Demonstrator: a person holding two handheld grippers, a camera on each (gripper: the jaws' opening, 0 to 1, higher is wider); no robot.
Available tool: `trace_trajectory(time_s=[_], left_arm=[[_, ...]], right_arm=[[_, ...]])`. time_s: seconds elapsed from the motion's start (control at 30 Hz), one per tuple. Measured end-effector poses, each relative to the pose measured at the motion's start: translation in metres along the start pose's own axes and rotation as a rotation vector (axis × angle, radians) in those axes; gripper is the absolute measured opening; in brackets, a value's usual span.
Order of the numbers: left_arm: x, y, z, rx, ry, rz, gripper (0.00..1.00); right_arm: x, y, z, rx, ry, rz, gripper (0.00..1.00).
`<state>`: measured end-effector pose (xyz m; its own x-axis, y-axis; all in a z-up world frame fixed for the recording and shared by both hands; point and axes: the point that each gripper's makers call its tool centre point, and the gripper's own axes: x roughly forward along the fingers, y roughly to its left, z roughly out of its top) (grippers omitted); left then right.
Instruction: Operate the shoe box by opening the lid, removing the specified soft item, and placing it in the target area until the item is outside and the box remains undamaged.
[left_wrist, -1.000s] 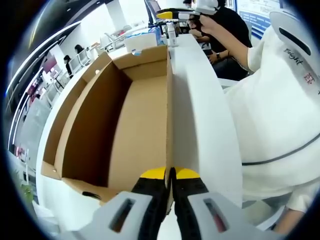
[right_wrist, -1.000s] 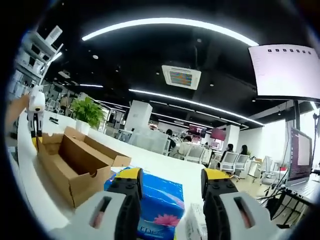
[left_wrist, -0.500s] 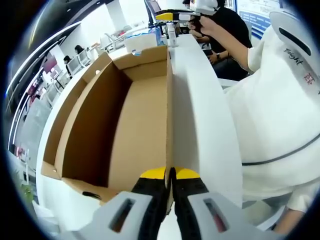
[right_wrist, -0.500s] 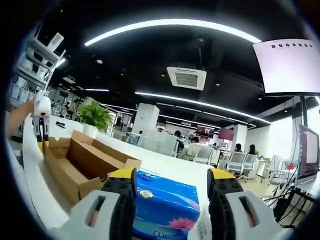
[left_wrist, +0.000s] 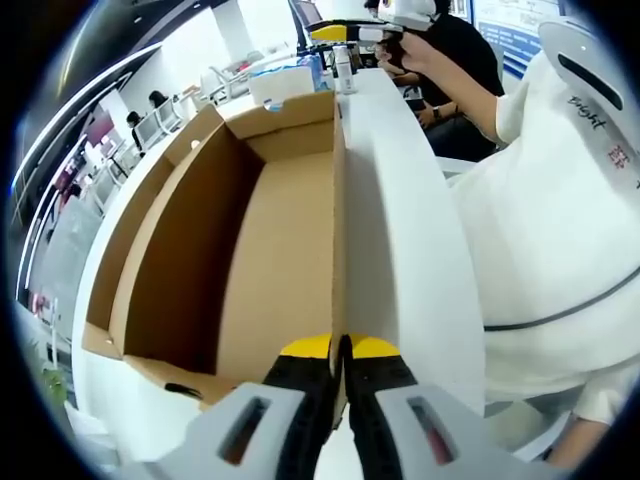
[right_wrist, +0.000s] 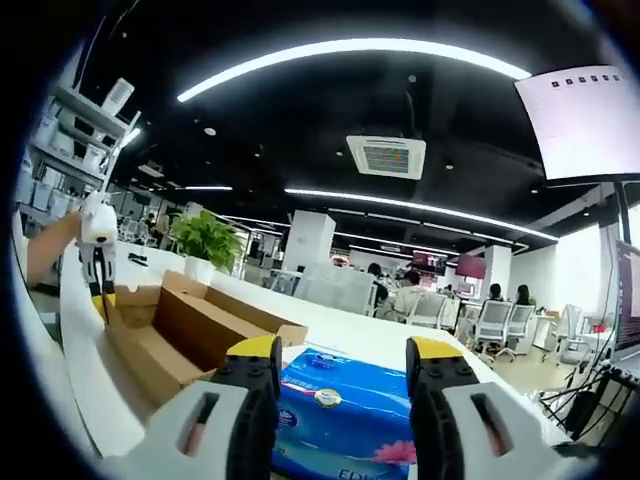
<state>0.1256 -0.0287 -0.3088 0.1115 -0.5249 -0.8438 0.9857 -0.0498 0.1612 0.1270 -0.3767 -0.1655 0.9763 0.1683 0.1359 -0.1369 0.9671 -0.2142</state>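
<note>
blue tissue pack (right_wrist: 345, 405) now higher between parted right gripper (right_wrist: 342, 360) jaws

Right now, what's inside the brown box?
The cardboard box looks empty: bare brown floor and walls. The left gripper pinches its near wall, fingers hiding a small corner. The blue tissue pack sits outside.

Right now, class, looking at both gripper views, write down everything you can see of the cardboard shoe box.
The shoe box is plain brown cardboard, long and rectangular, with its top open and its inside bare, as far as the left gripper view shows. Short flaps stand out at its ends. It lies on a white counter. The left gripper is shut on the rim of one long wall at the near end. In the right gripper view the box lies beyond a blue tissue pack, with the left gripper at its far end.
</note>
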Motion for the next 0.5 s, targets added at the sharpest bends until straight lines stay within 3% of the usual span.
trace_trajectory(time_s=[0.07,0.13,0.17,0.4,0.5], left_arm=[[0.0,0.0,0.0,0.0,0.0,0.0,0.03],[0.0,0.0,0.0,0.001,0.0,0.0,0.03],[0.0,0.0,0.0,0.001,-0.001,0.0,0.03],[0.0,-0.001,0.0,0.002,-0.002,0.0,0.03],[0.0,0.0,0.0,0.001,-0.002,-0.001,0.03]], right_arm=[[0.002,0.0,-0.001,-0.028,0.008,-0.012,0.49],[0.004,0.003,-0.001,-0.122,0.012,0.0,0.39],[0.005,0.006,-0.001,-0.092,0.012,-0.002,0.36],[0.013,0.021,-0.003,-0.149,0.031,0.037,0.38],[0.015,0.024,-0.002,-0.129,0.022,0.05,0.42]])
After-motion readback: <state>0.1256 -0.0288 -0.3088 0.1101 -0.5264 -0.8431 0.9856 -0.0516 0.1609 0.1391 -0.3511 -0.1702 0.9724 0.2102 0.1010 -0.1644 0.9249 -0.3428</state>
